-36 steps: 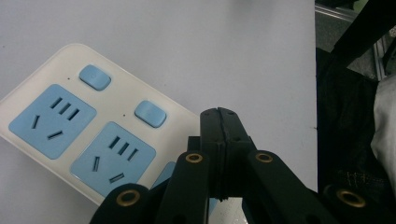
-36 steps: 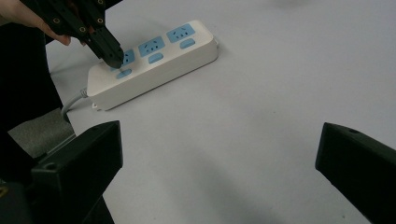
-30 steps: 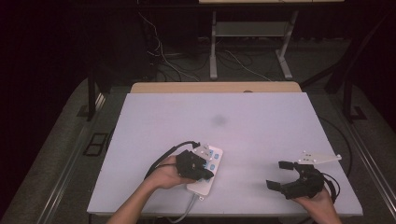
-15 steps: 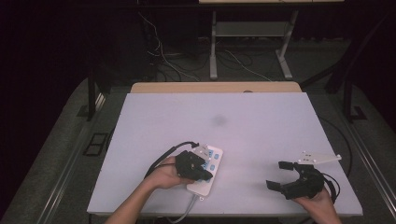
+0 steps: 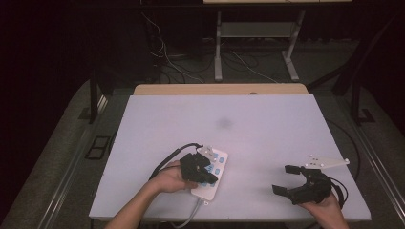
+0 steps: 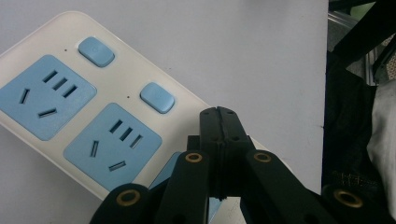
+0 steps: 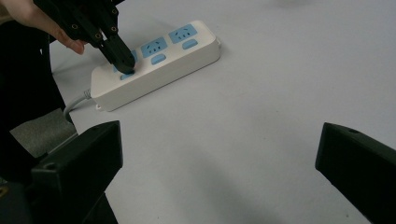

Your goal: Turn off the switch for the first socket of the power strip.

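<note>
A white power strip [image 5: 213, 176] [image 6: 140, 126] [image 7: 159, 65] with blue sockets and blue switch buttons lies near the table's front edge, its grey cord [image 5: 191, 217] running off the front. My left gripper [image 5: 204, 171] [image 6: 218, 112] [image 7: 122, 61] is shut, jaws pressed together with nothing between them. In the right gripper view its tips rest on the blue button [image 7: 125, 74] at the strip's cord end. My right gripper [image 5: 286, 179] stands open at the front right, well apart from the strip, its jaws empty.
The white table [image 5: 224, 119] has a faint dark smudge [image 5: 224, 123] near its middle. A wooden board edge [image 5: 219, 89] lies along the far side. Cables [image 5: 167, 57] and a metal frame [image 5: 219, 43] stand on the dark floor beyond.
</note>
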